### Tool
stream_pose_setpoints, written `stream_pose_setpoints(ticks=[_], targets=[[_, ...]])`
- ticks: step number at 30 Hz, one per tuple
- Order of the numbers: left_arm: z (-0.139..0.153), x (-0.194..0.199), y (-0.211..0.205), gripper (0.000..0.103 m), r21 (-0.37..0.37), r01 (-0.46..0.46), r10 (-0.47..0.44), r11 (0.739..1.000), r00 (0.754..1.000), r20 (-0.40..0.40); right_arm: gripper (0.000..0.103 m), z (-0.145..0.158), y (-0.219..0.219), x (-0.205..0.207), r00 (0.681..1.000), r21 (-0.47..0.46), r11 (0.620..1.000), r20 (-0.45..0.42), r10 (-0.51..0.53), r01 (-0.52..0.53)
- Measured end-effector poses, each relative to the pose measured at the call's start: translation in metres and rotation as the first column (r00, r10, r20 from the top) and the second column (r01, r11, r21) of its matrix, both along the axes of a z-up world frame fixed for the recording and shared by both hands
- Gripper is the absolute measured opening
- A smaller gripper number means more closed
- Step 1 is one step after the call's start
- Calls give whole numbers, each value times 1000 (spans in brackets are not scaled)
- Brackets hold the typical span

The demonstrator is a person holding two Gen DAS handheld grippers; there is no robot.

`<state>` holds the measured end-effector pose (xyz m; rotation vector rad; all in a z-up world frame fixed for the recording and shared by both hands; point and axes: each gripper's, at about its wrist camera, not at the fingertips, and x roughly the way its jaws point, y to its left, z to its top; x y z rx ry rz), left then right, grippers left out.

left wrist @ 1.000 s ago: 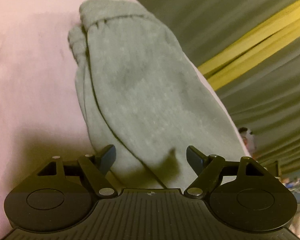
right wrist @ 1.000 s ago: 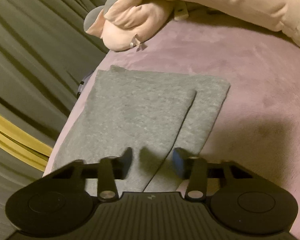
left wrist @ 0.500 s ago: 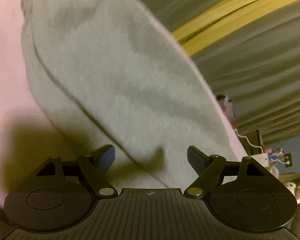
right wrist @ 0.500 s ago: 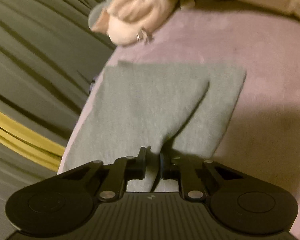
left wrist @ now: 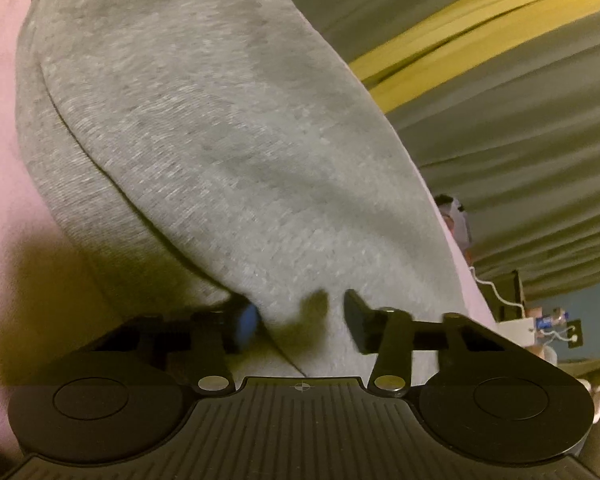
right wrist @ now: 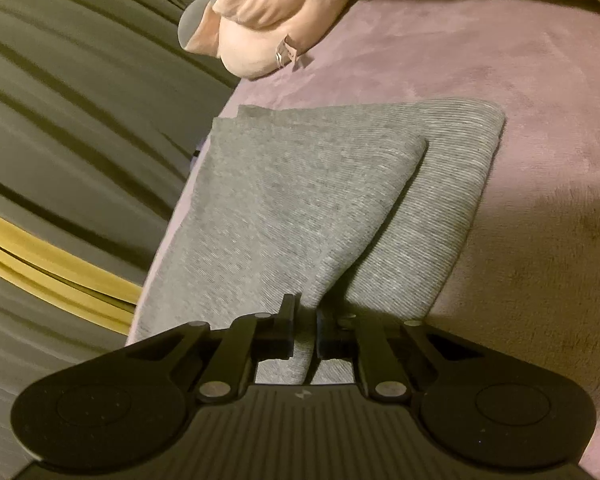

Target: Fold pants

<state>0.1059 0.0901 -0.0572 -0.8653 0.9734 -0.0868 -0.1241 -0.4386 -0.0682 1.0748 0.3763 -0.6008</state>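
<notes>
Grey pants [right wrist: 308,208] lying folded on a pink plush bed cover [right wrist: 500,92], close along its edge, 2 layers showing: an upper panel with a rounded corner, a ribbed lower layer sticking out past it on the right. Beyond the edge, olive pleated fabric [right wrist: 72,128] with a yellow band [right wrist: 52,268] across it. Pale pink soft toy [right wrist: 260,36] resting on the cover past the far end of the pants, well apart from them, a small tag at its side.

Right gripper [right wrist: 305,330] at the near end of the pants, fingers [right wrist: 286,332] drawn nearly together, pinching a raised ridge of the upper grey layer between them; cloth tented up from the flat layer toward the grip.

Left wrist view: same pants [left wrist: 204,140] filling most of the frame, slightly blurred, layered edge curving down the left side over the pink cover [left wrist: 4,160]. Left gripper [left wrist: 300,320] at the near hem, fingers [left wrist: 358,320] partly spread around a fold of grey cloth, 1 on each side; left finger with its blue pad tucked under the cloth edge, right finger lying on top. Cannot tell whether the pads press the cloth. White cable [left wrist: 496,292] and small clutter visible at far right beside the bed.
</notes>
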Motion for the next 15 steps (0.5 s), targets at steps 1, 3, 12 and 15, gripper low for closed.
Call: stream_pose_setpoints(ticks=[1,3,12,15], targets=[[0,0,1,15,-1,-5,5,1000,1000,-7,9,-1,-1,-1,1000,7,1000,8,-3,2],[-4,-2,5,13,-22,-18,18,1000,1000,-16,11,-2,-2,-2,1000,19,1000,15,-1,1],[-3,-1,9,8,-36,-23,23,999,1000,14,5,7,0,11,1000,-24,1000,-13,-3,3],[21,-20,6,7,-12,-7,8,1000,994,106,5,29,8,2,1000,-97,995,18,-2,3]])
